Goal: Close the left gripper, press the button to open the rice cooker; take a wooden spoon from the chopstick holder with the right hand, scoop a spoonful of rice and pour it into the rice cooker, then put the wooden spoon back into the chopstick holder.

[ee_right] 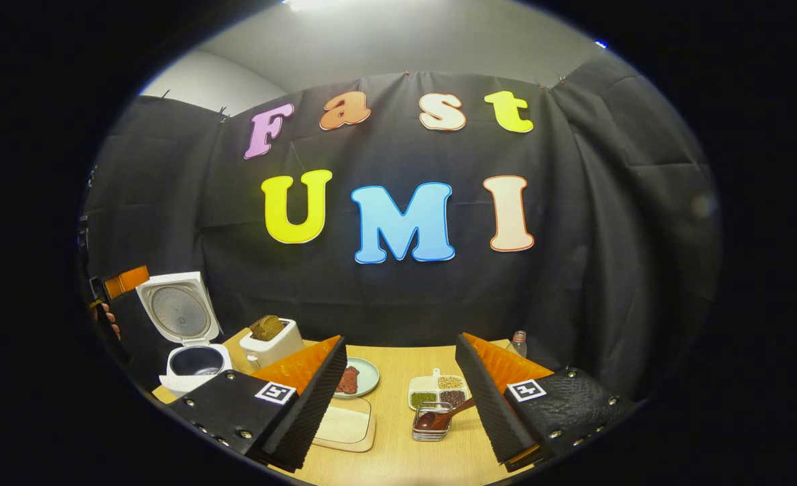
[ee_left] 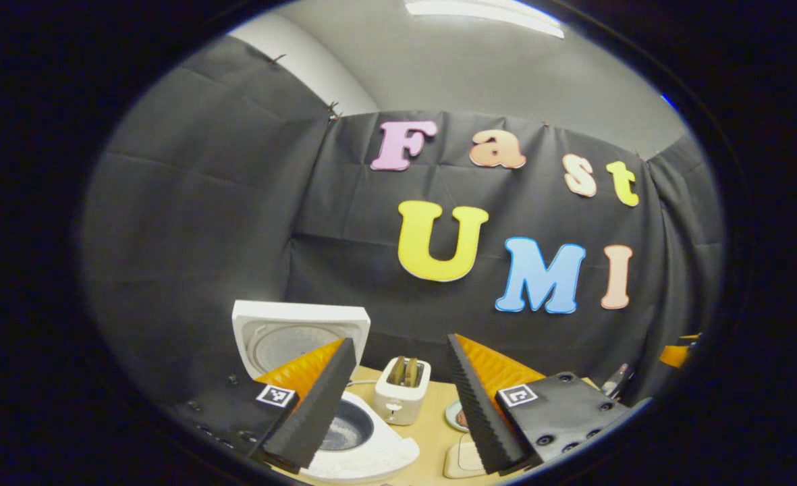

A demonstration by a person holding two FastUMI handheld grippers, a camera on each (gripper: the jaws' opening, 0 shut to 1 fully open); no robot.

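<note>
Lid up on the white rice cooker (ee_right: 192, 337) at the table's (ee_right: 398, 459) left edge, both grippers (ee_left: 398, 398) (ee_right: 398, 405) gape empty, so the right one must next reach the brown wooden spoon (ee_right: 442, 418) in the wire holder (ee_right: 430, 425) near the front edge.

Light comes from above: a long white ceiling light panel (ee_left: 486, 15) glares along the top of the left gripper view, and a bright patch of it burns at the top edge of the right gripper view. The pale grey ceiling (ee_right: 398, 47) is evenly lit, while the black cloth wall soaks up light and looks dim. The light wooden counter (ee_right: 398, 439) is clearly lit, with soft shadows. Fisheye distortion bends straight lines toward the edges, where detail softens; the centre stays sharp.
</note>
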